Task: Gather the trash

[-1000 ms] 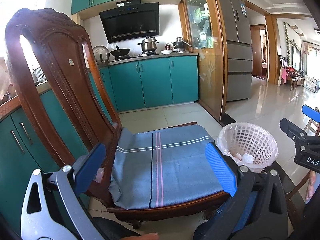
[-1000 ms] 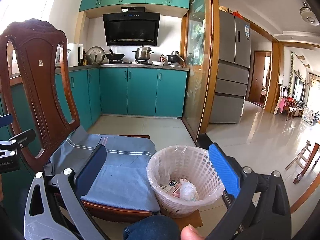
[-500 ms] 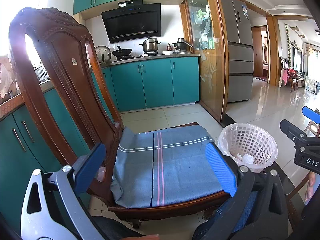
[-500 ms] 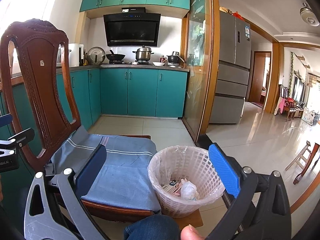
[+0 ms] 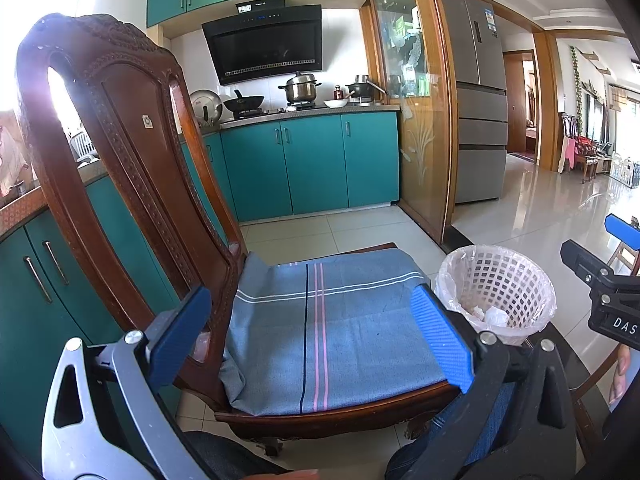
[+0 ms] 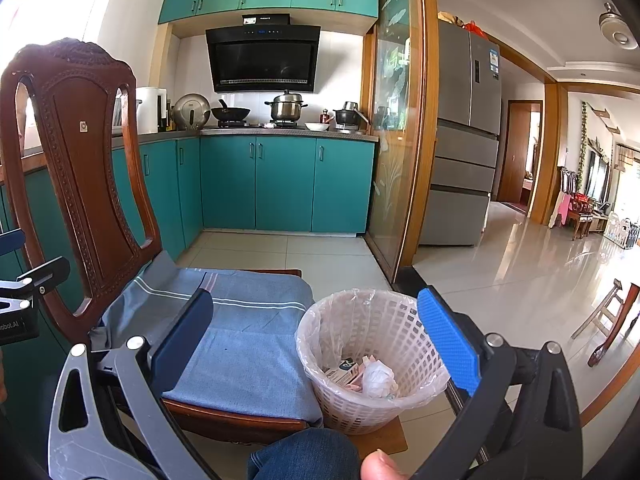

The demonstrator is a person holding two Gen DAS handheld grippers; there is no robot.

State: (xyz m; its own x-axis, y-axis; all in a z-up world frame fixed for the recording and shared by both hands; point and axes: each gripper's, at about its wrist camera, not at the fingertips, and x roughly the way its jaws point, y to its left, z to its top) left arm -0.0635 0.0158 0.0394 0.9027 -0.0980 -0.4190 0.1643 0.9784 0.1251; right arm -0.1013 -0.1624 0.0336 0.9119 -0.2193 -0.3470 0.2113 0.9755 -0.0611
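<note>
Both tongs gape, holding nothing — left tongs (image 5: 310, 334) over the chair cushion (image 5: 340, 332), right tongs (image 6: 316, 340) near the lined wastebasket (image 6: 372, 360) holding crumpled trash (image 6: 366, 374).

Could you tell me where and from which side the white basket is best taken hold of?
Grip the basket by its near rim, coming down from above with the right tool: it stands upright and open-topped beside the chair, and the thin lattice wall fits between open fingers.

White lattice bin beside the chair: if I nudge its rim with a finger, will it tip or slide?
The bin looks like thin lattice plastic holding only a few scraps, so it is probably light and would slide or tip easily. Its loose liner may slip.
</note>
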